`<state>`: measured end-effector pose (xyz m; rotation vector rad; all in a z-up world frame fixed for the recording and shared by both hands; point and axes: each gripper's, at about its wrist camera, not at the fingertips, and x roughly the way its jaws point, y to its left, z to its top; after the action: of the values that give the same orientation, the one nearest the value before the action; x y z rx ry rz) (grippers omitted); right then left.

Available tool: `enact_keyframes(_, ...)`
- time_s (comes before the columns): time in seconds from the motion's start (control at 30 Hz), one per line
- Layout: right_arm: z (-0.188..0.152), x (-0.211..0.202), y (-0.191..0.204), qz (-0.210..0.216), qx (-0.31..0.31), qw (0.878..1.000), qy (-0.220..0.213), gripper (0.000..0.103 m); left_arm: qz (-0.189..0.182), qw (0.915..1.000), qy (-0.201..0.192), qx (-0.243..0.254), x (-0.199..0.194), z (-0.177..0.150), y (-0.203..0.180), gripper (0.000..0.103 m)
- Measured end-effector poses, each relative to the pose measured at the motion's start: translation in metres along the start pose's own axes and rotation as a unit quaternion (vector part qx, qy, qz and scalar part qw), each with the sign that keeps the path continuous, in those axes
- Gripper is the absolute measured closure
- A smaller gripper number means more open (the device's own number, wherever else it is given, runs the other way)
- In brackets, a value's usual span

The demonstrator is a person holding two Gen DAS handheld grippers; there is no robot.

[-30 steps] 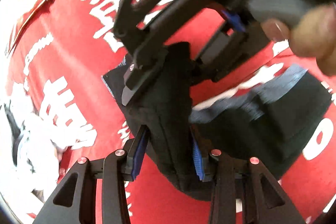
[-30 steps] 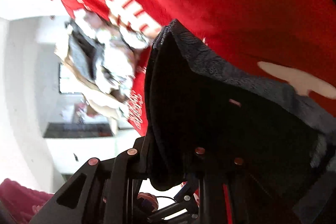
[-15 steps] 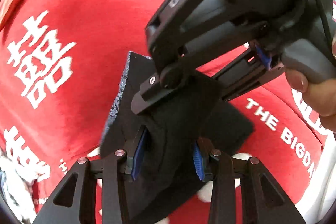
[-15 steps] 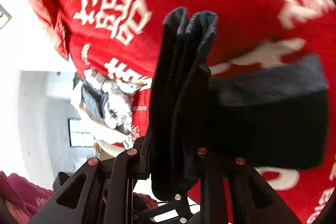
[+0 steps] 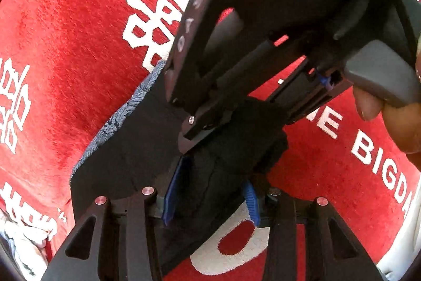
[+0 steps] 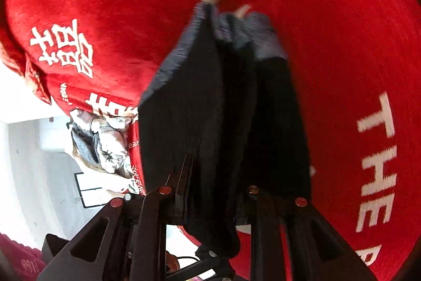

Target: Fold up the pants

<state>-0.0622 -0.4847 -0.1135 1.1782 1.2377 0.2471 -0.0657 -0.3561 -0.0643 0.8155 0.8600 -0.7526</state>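
The black pants (image 5: 126, 162) with a grey patterned band hang in folded layers over a red cloth (image 5: 65, 25) with white characters. My left gripper (image 5: 210, 191) is shut on a bunched edge of the pants, its blue pads pressing the fabric. My right gripper (image 5: 236, 128) shows in the left wrist view just above it, clamped on the same bunch. In the right wrist view the right gripper (image 6: 213, 194) is shut on the pants (image 6: 223, 109), which hang as several layers with the grey band at the far end.
The red cloth (image 6: 342, 44) covers the surface under both grippers. A heap of pale crumpled clothes (image 6: 105, 144) lies at the cloth's left edge, with white floor and wall beyond. A hand (image 5: 394, 117) holds the right gripper's trigger.
Both grippers have kept their hold and swung the pants across the red cloth. The folded layers now hang straighter and closer together, and the right gripper sits nearer the left one.
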Motion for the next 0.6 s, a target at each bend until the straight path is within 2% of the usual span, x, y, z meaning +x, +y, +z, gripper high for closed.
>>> enact_keyframes(0.03,-0.001,-0.004,-0.001,-0.001,0.000,1.000,0.000,0.077,-0.006,1.0000,0.004,0.001,-0.001,-0.001,0.001,0.041)
enact_keyframes(0.1,-0.002,-0.007,0.005,-0.024,-0.014,1.000,0.002,0.074,-0.013,0.9997,0.012,-0.014,-0.007,-0.004,0.011,0.022)
enact_keyframes(0.27,-0.010,-0.016,0.026,-0.103,-0.048,0.994,0.004,0.060,-0.011,0.9987,0.024,-0.044,-0.030,-0.016,0.041,0.022)
enact_keyframes(0.33,-0.015,-0.022,0.035,-0.171,-0.075,0.982,-0.006,0.058,-0.015,0.9972,0.034,-0.064,-0.035,-0.024,0.055,0.022)
enact_keyframes(0.4,-0.021,-0.026,0.036,-0.219,-0.097,0.971,-0.011,0.058,-0.014,0.9951,0.046,-0.086,-0.037,-0.034,0.072,0.022)
enact_keyframes(0.5,-0.027,-0.023,0.032,-0.237,-0.098,0.966,-0.011,0.056,-0.019,0.9888,0.076,-0.127,-0.034,-0.052,0.093,0.022)
enact_keyframes(0.6,-0.034,-0.009,0.024,-0.280,-0.097,0.955,-0.010,0.051,-0.030,0.9800,0.108,-0.164,-0.021,-0.066,0.111,0.022)
